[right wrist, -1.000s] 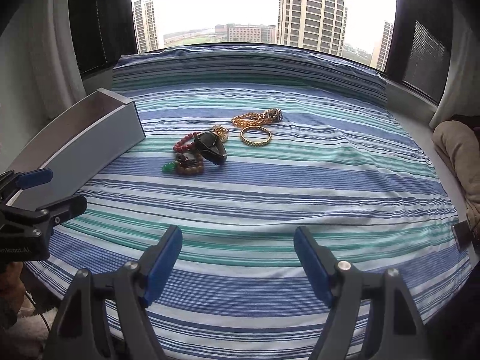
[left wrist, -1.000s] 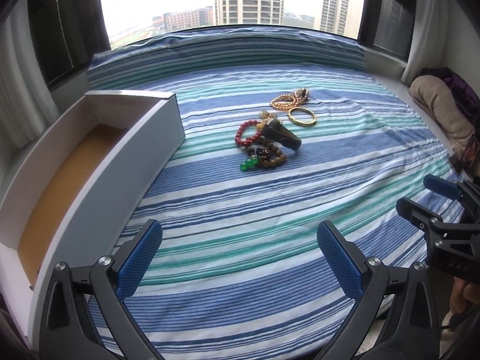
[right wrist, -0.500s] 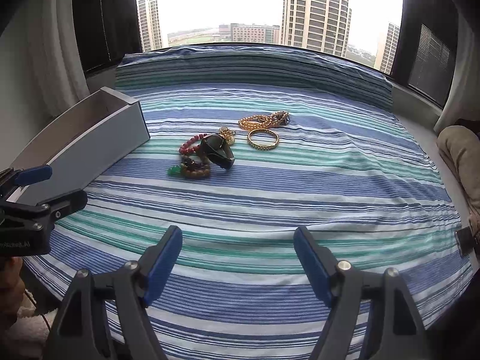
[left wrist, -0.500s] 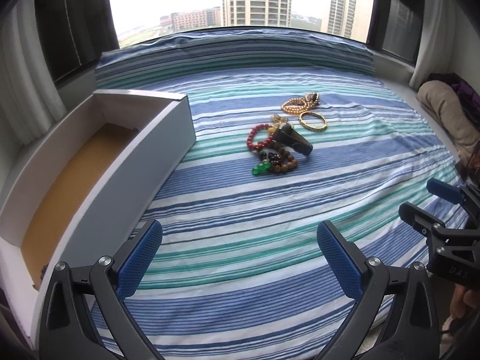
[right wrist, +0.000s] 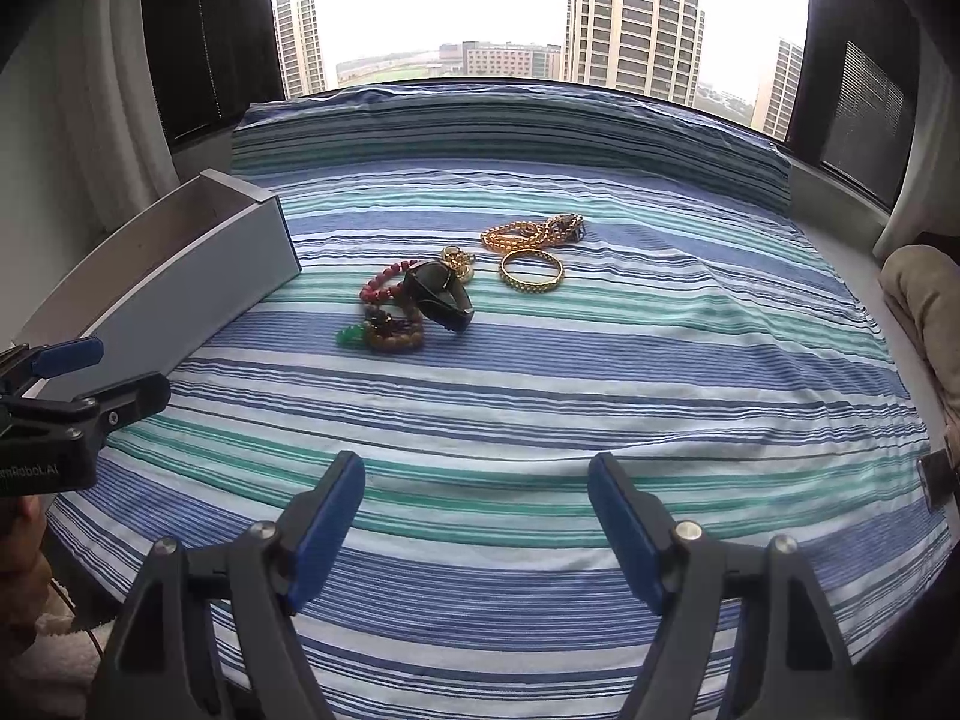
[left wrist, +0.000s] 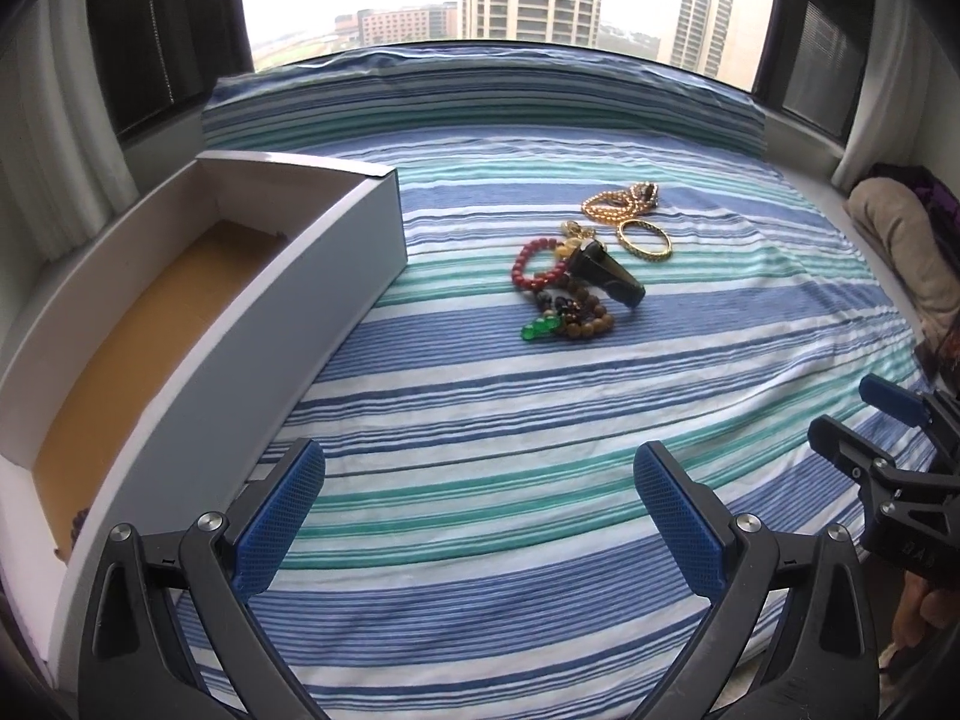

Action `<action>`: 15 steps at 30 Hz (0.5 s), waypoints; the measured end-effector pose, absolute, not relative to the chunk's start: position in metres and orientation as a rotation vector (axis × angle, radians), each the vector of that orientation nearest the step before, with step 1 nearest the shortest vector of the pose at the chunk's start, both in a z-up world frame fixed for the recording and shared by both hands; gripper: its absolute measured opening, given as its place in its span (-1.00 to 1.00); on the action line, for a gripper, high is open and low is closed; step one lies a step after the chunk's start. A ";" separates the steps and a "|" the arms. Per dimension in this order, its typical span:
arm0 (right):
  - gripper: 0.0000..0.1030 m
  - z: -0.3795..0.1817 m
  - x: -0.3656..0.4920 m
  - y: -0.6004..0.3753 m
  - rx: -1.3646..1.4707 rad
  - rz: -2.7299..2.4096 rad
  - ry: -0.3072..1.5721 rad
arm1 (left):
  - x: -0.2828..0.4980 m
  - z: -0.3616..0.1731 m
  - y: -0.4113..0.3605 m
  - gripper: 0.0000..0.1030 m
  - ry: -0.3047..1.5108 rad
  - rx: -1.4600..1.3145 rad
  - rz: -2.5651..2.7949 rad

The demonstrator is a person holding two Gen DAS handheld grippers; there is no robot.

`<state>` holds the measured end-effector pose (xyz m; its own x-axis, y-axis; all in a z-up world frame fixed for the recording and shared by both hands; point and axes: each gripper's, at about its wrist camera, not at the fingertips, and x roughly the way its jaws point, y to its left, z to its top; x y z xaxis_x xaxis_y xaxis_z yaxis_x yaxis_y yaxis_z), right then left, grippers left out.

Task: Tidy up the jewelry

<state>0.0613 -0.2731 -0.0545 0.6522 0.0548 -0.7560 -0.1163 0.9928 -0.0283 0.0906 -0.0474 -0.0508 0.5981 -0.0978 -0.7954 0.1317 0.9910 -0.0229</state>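
Striped bed sheet (left wrist: pixel 480 420): wide bare stretch between my fingers and the jewelry; far edge meets the window sill.

White box (left wrist: pixel 252 324): on the bed's left edge, open-topped, brown floor.

Jewelry, mid-bed, well apart from both tools: red bead bracelet (left wrist: pixel 536 267), dark bangle (left wrist: pixel 606 281), brown bead bracelet (left wrist: pixel 585 321), green pendant (left wrist: pixel 537 329), gold bangle (right wrist: pixel 531 270), gold chain (right wrist: pixel 531 232).

My left hand-held gripper (left wrist: pixel 480 519): spread wide, grasping nothing.

My right hand-held gripper (right wrist: pixel 477 531): spread wide, grasping nothing.

Lettering on the left tool's body in the right wrist view, partly cut off, too unclear to read with confidence.
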 end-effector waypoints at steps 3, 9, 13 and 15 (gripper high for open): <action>0.52 -0.059 0.063 -0.278 -0.060 0.091 0.867 | 0.095 -0.057 -0.043 0.99 0.940 0.024 -0.129; 0.52 -0.068 0.071 -0.284 -0.016 0.105 0.901 | 0.111 -0.074 -0.040 0.99 1.004 -0.005 -0.160; 0.52 -0.075 0.088 -0.291 0.001 0.139 0.921 | 0.114 -0.080 -0.042 0.99 1.019 0.007 -0.159; 0.52 -0.076 0.108 -0.290 -0.017 0.188 0.927 | 0.113 -0.081 -0.043 0.99 1.025 0.010 -0.161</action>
<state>0.1082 -0.2899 -0.0760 0.5850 0.1537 -0.7964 -0.1686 0.9835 0.0659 0.1133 -0.0432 -0.0809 0.5082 -0.1289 -0.8515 0.1379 0.9882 -0.0673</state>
